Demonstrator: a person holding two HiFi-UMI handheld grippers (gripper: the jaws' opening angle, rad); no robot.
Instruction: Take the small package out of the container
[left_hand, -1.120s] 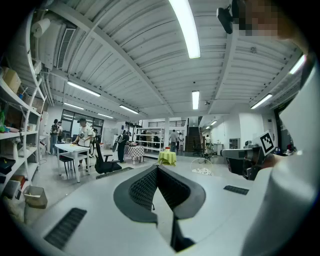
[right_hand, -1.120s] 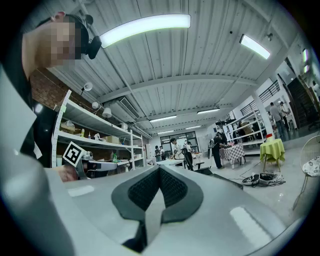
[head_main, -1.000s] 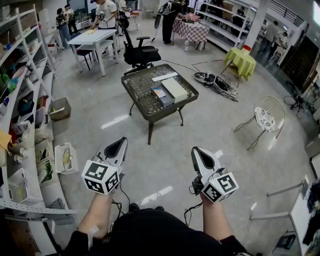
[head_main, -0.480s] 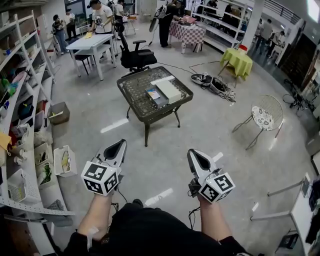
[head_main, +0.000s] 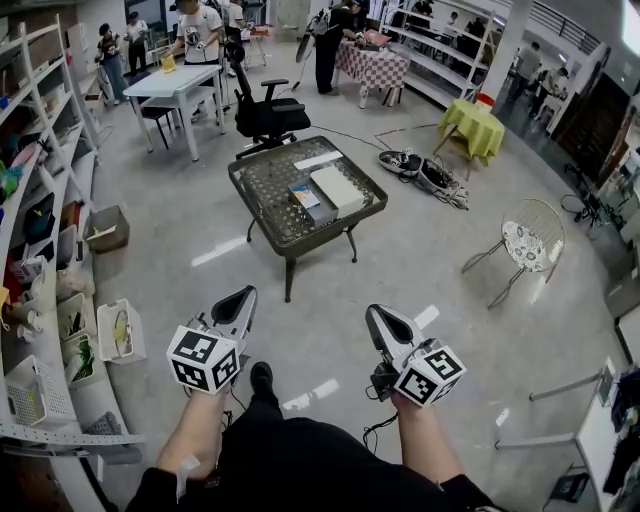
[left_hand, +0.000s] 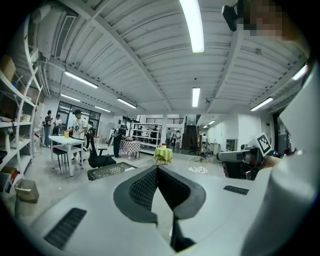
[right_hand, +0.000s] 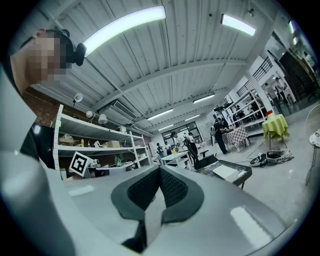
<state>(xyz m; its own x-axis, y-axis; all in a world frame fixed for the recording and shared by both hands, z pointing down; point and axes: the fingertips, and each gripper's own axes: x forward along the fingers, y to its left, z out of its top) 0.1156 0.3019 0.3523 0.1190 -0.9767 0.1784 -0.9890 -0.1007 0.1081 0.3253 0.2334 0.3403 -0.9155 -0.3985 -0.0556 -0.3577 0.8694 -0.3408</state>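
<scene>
Ahead of me stands a dark wicker table (head_main: 270, 215) with a raised rim. On it lie a white flat box (head_main: 338, 190), a smaller dark package with a blue label (head_main: 307, 197) and a white strip (head_main: 318, 159). Both grippers hang well short of it, over the floor. My left gripper (head_main: 240, 298) is shut with nothing in it, its jaws (left_hand: 157, 170) together. My right gripper (head_main: 381, 320) is also shut and empty. The table (right_hand: 226, 171) shows small in the right gripper view and in the left gripper view (left_hand: 109, 170).
White shelving (head_main: 40, 230) with bins runs along my left. A black office chair (head_main: 262, 110) and a white table (head_main: 180, 85) stand behind the wicker table. A round wire chair (head_main: 525, 240) is at right, shoes and bags (head_main: 430, 172) on the floor. People stand in the back.
The view has shifted forward and the wicker table sits a little lower and nearer in the head view. Both grippers have sunk slightly in the picture, still shut.
</scene>
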